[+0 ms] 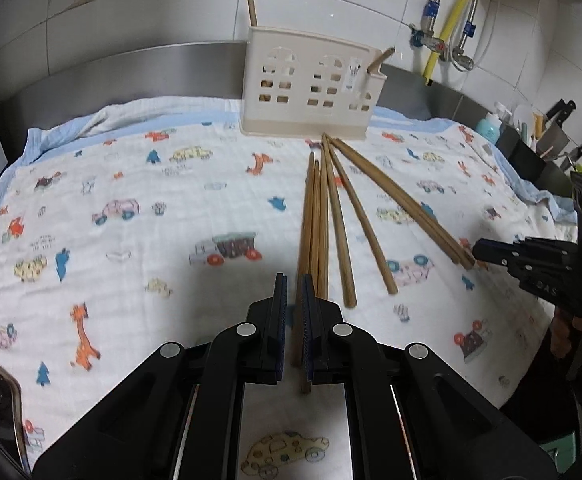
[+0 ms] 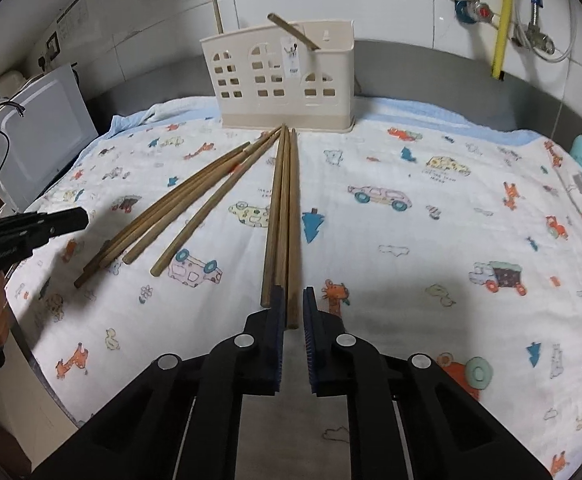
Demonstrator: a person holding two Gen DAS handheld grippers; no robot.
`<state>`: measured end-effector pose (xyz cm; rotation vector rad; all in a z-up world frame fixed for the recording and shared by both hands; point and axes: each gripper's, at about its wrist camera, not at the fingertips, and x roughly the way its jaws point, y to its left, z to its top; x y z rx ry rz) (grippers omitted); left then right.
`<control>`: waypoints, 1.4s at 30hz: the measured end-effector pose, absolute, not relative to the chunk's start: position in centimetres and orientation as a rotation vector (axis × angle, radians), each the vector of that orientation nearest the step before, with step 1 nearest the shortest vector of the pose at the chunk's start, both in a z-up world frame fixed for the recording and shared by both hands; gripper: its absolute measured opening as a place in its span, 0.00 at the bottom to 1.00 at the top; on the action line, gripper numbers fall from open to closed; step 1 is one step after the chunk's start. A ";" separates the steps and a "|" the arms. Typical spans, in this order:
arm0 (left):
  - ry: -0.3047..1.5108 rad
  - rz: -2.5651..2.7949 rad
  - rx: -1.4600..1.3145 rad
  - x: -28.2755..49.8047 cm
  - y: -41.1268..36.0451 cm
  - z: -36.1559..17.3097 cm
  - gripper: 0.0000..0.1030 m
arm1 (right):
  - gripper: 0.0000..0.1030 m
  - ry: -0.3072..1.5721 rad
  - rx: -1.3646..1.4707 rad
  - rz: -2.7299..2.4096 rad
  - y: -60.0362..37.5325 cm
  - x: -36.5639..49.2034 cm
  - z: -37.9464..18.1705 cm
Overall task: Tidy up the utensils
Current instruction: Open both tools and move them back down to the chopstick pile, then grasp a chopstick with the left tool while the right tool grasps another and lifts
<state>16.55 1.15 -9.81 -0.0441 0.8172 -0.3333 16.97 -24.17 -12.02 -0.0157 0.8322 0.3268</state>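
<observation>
Several wooden chopsticks (image 1: pixel 333 216) lie fanned on the printed cloth, tips toward a cream utensil holder (image 1: pixel 309 84) at the back, which holds two chopsticks. My left gripper (image 1: pixel 295 284) is nearly shut, its jaws astride the near end of one chopstick (image 1: pixel 303 264); a small gap shows on the left pad. My right gripper (image 2: pixel 293 294) is open a little, its fingers on either side of the near end of a chopstick (image 2: pixel 293 240) in the right-hand bundle. The holder (image 2: pixel 283 76) and the left gripper (image 2: pixel 43 226) show in the right wrist view.
The cloth (image 1: pixel 131 208) covers a steel counter against a tiled wall. A knife block and bottles (image 1: pixel 531 136) stand at the right. A white appliance (image 2: pixel 39 140) stands at the left. Pipes and valves (image 2: pixel 503 20) hang on the wall.
</observation>
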 end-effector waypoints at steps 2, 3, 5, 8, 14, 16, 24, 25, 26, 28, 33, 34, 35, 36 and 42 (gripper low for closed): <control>0.824 -0.335 -0.047 16.4 1.1 -10.1 0.07 | 0.08 0.842 -0.024 0.328 -24.0 17.2 -12.4; 0.829 -0.334 -0.045 16.3 1.1 -10.2 0.07 | 0.08 0.844 -0.030 0.326 -24.0 17.3 -12.5; 0.835 -0.333 -0.044 16.2 1.2 -10.5 0.07 | 0.08 0.843 -0.041 0.321 -23.9 17.4 -12.6; 0.841 -0.343 -0.034 16.1 1.0 -10.7 0.07 | 0.07 0.844 -0.049 0.320 -23.8 17.5 -12.7; 0.856 -0.346 -0.025 15.6 0.9 -11.3 0.07 | 0.07 0.854 -0.055 0.310 -24.0 17.8 -13.0; 0.863 -0.341 -0.019 15.5 1.0 -11.6 0.07 | 0.07 0.858 -0.061 0.311 -23.8 17.8 -13.1; 0.875 -0.334 0.006 15.6 0.9 -12.3 0.08 | 0.07 0.854 -0.068 0.312 -23.7 18.0 -13.3; 0.877 -0.332 0.010 15.7 0.8 -12.3 0.09 | 0.07 0.854 -0.068 0.312 -23.7 18.1 -13.3; 0.878 -0.335 0.012 15.8 0.8 -12.3 0.09 | 0.07 0.854 -0.066 0.312 -23.7 18.1 -13.3; 0.876 -0.336 0.022 15.9 0.6 -12.3 0.09 | 0.07 0.853 -0.061 0.314 -23.7 18.2 -13.3; 0.881 -0.326 0.044 16.0 0.0 -12.7 0.09 | 0.07 0.848 -0.057 0.314 -23.6 18.2 -13.3; 0.877 -0.322 0.039 16.1 0.0 -12.7 0.09 | 0.07 0.847 -0.053 0.315 -23.7 18.2 -13.3; 0.877 -0.318 0.039 16.2 0.0 -12.8 0.09 | 0.07 0.847 -0.051 0.315 -23.7 18.2 -13.4; 0.877 -0.312 0.041 16.3 -0.1 -12.7 0.09 | 0.07 0.846 -0.049 0.315 -23.7 18.2 -13.4; 0.873 -0.294 0.029 16.8 -0.3 -12.8 0.09 | 0.08 0.838 -0.039 0.315 -23.6 18.6 -13.4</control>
